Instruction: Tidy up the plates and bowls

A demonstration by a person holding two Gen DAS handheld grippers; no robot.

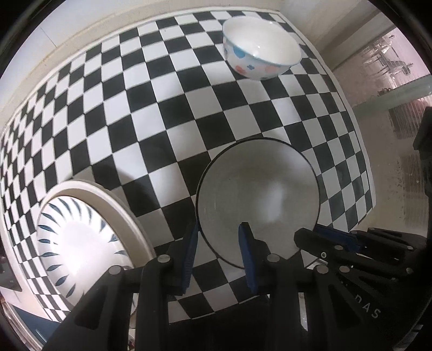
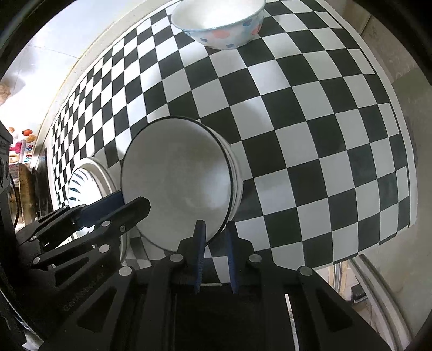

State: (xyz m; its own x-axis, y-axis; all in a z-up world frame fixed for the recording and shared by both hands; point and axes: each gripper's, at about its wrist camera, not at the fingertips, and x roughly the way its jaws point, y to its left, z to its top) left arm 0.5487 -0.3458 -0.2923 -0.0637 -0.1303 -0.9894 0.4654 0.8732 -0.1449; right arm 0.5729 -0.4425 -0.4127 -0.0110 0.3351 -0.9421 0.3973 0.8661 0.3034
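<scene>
A plain white bowl with a thin black rim point(image 1: 259, 194) point(image 2: 178, 183) is held tilted above the checkered tablecloth. My left gripper point(image 1: 220, 229) straddles its near-left rim, one finger outside, one inside. My right gripper point(image 2: 216, 226) is shut on its near-right rim. Each gripper also shows in the other's view, the right gripper point(image 1: 334, 237) and the left gripper point(image 2: 127, 199). A white bowl with blue and pink dots point(image 1: 260, 48) point(image 2: 220, 23) stands at the far side. A plate with blue leaf strokes point(image 1: 81, 237) point(image 2: 86, 186) lies at the near left.
The black-and-white checkered cloth point(image 1: 151, 113) point(image 2: 310, 140) covers the table. Its right edge drops to a pale floor point(image 1: 391, 167). A wall runs along the far left side point(image 1: 54, 32). Dark furniture and clutter stand at the left edge point(image 2: 16, 172).
</scene>
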